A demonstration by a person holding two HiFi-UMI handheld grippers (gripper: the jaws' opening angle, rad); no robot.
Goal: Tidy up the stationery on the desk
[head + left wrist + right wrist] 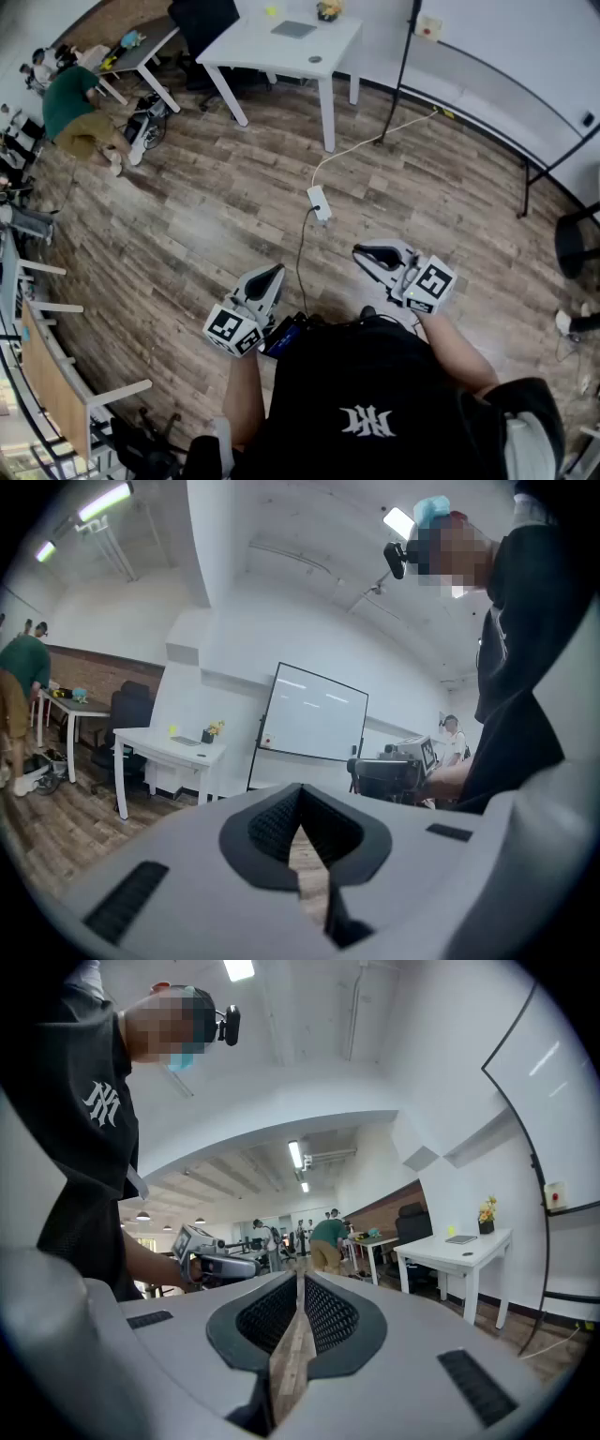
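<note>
I keep both claws pressed shut on nothing: left gripper (270,274) and right gripper (364,252) idle low over the wooden floor (206,216), because the white desk (248,45) and its grey pad (294,29) stand well apart ahead. I judge the tidying not yet begun.

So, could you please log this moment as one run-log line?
left tool: shut, empty | right tool: shut, empty | both: held over wooden floor | white desk: across the room, not reached
</note>
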